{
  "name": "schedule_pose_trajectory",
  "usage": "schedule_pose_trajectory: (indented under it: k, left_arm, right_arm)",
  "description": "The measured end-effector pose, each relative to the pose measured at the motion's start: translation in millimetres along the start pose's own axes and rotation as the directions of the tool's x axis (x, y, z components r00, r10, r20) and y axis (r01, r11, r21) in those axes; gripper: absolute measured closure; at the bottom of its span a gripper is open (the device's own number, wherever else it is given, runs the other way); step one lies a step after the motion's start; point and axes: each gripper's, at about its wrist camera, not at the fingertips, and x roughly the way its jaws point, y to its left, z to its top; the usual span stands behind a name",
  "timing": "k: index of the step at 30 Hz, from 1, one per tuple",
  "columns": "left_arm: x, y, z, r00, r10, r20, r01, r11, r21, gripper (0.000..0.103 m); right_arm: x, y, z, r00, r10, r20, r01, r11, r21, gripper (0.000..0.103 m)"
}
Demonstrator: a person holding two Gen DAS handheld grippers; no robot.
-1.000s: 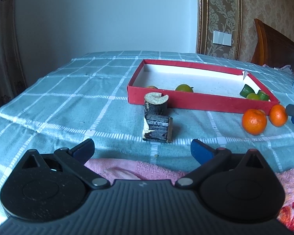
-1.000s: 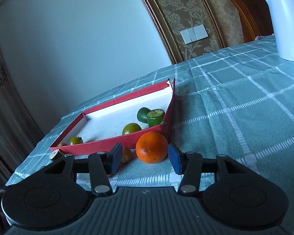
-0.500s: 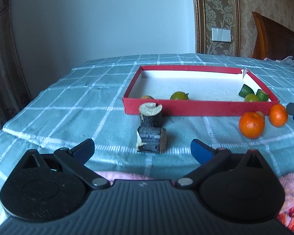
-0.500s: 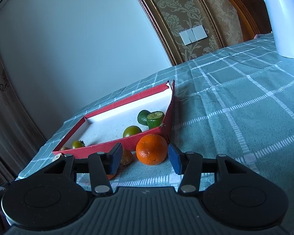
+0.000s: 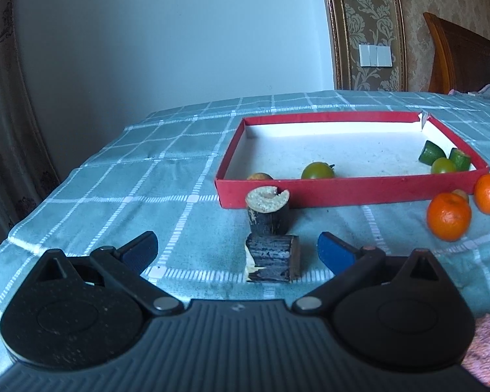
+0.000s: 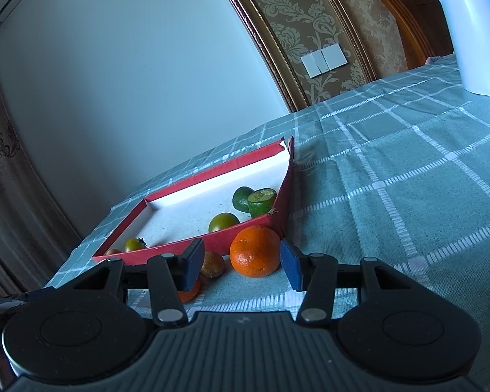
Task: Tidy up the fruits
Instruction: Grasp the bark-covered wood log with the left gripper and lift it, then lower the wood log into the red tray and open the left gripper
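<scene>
A small brownish fruit (image 6: 212, 264) sits half hidden between the oranges, and a second orange (image 6: 188, 291) is mostly covered by the right gripper's (image 6: 241, 265) left finger. A fruit at the tray's near-left corner (image 5: 259, 176) shows only its top.

Both grippers tilt gently downward. The right one stands partly open, an orange tangerine (image 6: 255, 251) lying between its pads untouched. The left gripper (image 5: 237, 248) gapes wide and empty around two dark sugarcane stubs (image 5: 271, 228) (one upright, one lying).

The shallow red cardboard tray (image 5: 343, 192) holds two green tomatoes and two cut green pieces; two oranges lie outside.
</scene>
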Motion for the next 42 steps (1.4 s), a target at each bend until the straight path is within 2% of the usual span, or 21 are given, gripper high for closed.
schedule_pose_trajectory:
  k: [4,7,11,13,14,15,22,26,31,36,42]
  left_arm:
    - [5,2,2,1.0,-0.012,-0.005,0.012,1.0,-0.009,0.004]
    - [13,4,2,0.998,-0.029,-0.052,0.028,0.999,-0.023,0.018]
    - [20,7,3,0.994,-0.059,-0.088,0.055,0.997,-0.049,0.039]
    - [18,5,2,0.994,-0.07,-0.082,0.066,0.997,-0.049,0.055]
    - [17,4,2,0.993,-0.083,-0.081,0.079,0.996,-0.047,0.068]
    - [16,1,3,0.992,-0.091,-0.082,0.088,0.995,-0.041,0.071]
    - [-2,-6,11,0.995,-0.089,-0.035,0.088,0.996,-0.013,0.074]
    - [-13,-8,31,0.996,-0.083,0.032,0.083,0.997,0.009,0.074]
    - [4,-11,63,0.996,-0.058,0.066,0.058,0.998,0.002,0.074]
    - [44,-12,85,0.999,-0.033,0.037,0.034,0.999,-0.03,0.074]
    - [88,-11,87,0.999,-0.032,-0.038,0.03,0.997,-0.072,0.074]
  right_arm:
    - [0,-1,0,1.0,0.005,-0.003,-0.005,1.0,0.002,0.053]
    - [1,-1,0,1.0,0.008,-0.005,-0.008,1.0,0.003,0.053]
    - [1,-1,0,1.0,0.008,-0.006,-0.008,1.0,0.003,0.053]
    - [1,0,0,1.0,0.01,-0.008,-0.01,1.0,0.004,0.053]
    - [2,0,0,1.0,0.011,-0.009,-0.011,1.0,0.004,0.053]
    - [1,-1,0,1.0,0.012,-0.009,-0.012,1.0,0.004,0.053]
    - [1,-1,0,1.0,0.013,-0.002,-0.013,1.0,0.011,0.053]
    - [0,-2,0,1.0,0.014,0.001,-0.014,1.0,0.012,0.051]
    - [-1,-3,0,1.0,0.015,0.005,-0.015,1.0,0.018,0.051]
    - [-1,-4,1,1.0,0.014,0.006,-0.014,1.0,0.022,0.05]
    - [-1,-4,0,1.0,0.017,0.003,-0.017,1.0,0.024,0.049]
